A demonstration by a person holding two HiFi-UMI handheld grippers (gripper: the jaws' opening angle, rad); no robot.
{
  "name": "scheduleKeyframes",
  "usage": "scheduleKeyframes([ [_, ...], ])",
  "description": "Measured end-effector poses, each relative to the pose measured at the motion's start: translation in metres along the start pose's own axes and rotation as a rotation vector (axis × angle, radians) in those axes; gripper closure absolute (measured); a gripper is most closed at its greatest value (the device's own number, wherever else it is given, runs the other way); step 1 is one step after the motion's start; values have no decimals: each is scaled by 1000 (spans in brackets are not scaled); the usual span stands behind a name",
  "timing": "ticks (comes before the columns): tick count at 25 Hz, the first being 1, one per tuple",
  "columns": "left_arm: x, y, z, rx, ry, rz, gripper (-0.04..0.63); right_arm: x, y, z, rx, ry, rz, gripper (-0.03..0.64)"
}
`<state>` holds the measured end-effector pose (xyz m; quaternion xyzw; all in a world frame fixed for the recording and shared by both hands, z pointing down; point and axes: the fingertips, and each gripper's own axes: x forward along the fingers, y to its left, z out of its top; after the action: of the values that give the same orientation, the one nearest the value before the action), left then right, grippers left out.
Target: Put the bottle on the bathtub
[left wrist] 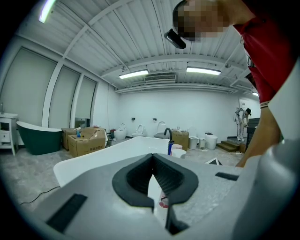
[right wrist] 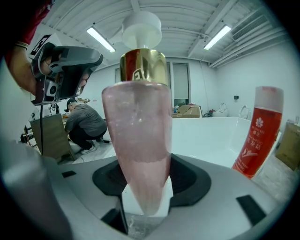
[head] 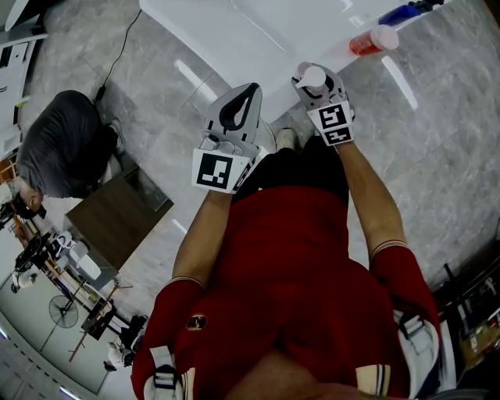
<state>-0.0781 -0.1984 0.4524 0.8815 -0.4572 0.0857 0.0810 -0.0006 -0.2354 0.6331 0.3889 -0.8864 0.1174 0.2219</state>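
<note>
A pink bottle (right wrist: 138, 140) with a gold collar and a white cap stands upright between the jaws of my right gripper (right wrist: 143, 190), which is shut on its lower end. In the head view that bottle (head: 313, 75) and the right gripper (head: 319, 87) are just short of the white bathtub's (head: 258, 31) near rim. My left gripper (head: 238, 105) is beside it to the left, its jaws closed tip to tip on nothing. From the left gripper view, the left gripper (left wrist: 152, 161) points over the bathtub (left wrist: 117, 152).
A red bottle (head: 367, 42) (right wrist: 260, 131) and a blue bottle (head: 402, 14) (left wrist: 169, 148) stand on the tub's rim by a black faucet (left wrist: 168, 136). A person in grey (head: 66, 144) crouches at the left by a brown cabinet (head: 117, 215). Cardboard boxes (left wrist: 86, 140) lie beyond.
</note>
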Motion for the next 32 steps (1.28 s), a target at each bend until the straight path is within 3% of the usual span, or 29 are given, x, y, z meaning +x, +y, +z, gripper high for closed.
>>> scheduleKeyframes([
  [9,1,-7,0,-6,6,11,589,-4,1,-2,-14,24,36,330],
  [17,3,-16,-4,-22,13,12,589,-25,12,6,-42,14,67,325],
  [32,-7,-33,3,-45,1,5,589,-86,15,41,-10,-23,34,338],
])
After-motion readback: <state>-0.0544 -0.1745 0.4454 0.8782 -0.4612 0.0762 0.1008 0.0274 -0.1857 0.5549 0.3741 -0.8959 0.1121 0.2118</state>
